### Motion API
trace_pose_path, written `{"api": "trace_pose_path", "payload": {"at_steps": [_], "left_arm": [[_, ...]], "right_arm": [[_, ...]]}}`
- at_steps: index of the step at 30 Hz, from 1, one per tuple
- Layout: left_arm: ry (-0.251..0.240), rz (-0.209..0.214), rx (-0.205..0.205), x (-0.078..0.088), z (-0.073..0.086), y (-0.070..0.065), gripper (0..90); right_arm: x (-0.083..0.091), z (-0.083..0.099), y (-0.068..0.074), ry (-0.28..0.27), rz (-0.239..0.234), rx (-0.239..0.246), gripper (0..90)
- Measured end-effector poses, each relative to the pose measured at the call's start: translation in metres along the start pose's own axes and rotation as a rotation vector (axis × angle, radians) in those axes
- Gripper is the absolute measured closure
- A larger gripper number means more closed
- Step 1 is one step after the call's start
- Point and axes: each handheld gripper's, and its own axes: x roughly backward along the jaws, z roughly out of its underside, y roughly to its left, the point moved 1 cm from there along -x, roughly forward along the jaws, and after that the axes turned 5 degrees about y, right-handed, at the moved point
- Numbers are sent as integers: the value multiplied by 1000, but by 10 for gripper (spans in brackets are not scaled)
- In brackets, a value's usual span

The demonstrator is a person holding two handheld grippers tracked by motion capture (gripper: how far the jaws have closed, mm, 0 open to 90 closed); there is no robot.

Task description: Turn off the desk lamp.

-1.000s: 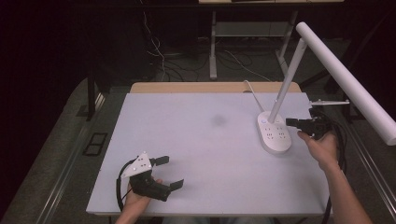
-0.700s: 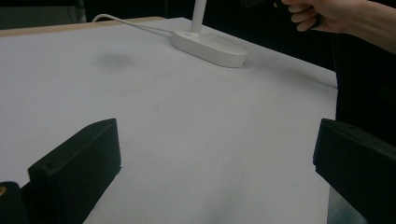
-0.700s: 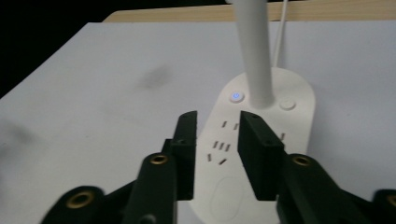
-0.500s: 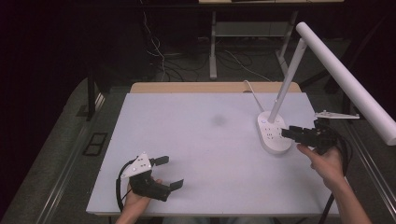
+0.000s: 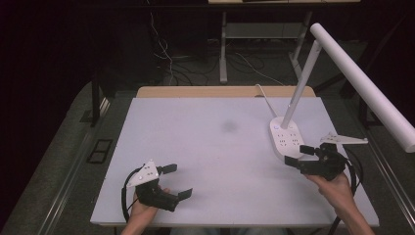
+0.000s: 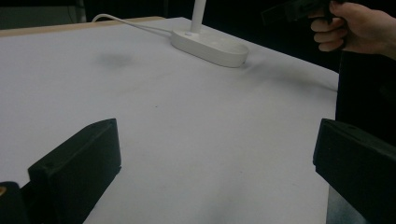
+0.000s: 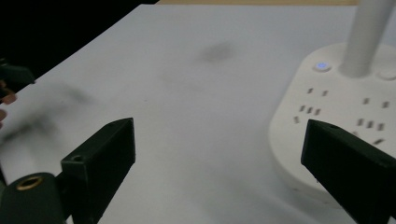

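Observation:
A white desk lamp stands at the table's right. Its oval base (image 5: 288, 138) carries socket holes and a small blue-lit button (image 7: 321, 66), and its stem (image 5: 300, 85) leans up to a long white tube head (image 5: 364, 85). My right gripper (image 5: 297, 155) hovers open at the near end of the base (image 7: 345, 116), with nothing between its jaws. My left gripper (image 5: 178, 181) is open and empty, low over the white table (image 5: 205, 147) near the front left. From the left gripper view, the lamp base (image 6: 210, 46) and the right hand (image 6: 355, 30) lie far ahead.
A white cord (image 5: 264, 95) runs from the lamp base to the table's back edge. A faint dark smudge (image 5: 229, 127) marks the middle of the table. Beyond the table are metal desk legs (image 5: 223, 44) and floor cables (image 5: 171, 63).
My right gripper has drawn back from beside the lamp base toward the front edge and a little left. The left gripper has stayed put.

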Motion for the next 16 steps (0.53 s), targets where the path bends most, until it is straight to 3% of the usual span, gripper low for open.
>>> {"api": "trace_pose_path", "payload": {"at_steps": [3,10,16], "left_arm": [[-1,-1,0,0,0,0,0],[1,-1,1,0,0,-1,0],[1,1,2,0,0,-1,0]], "right_arm": [[-3,9,8,8,-13,24,9],[-10,27,21,48,-47,36,9],[-16,41,28,50,-65,45,9]]}}
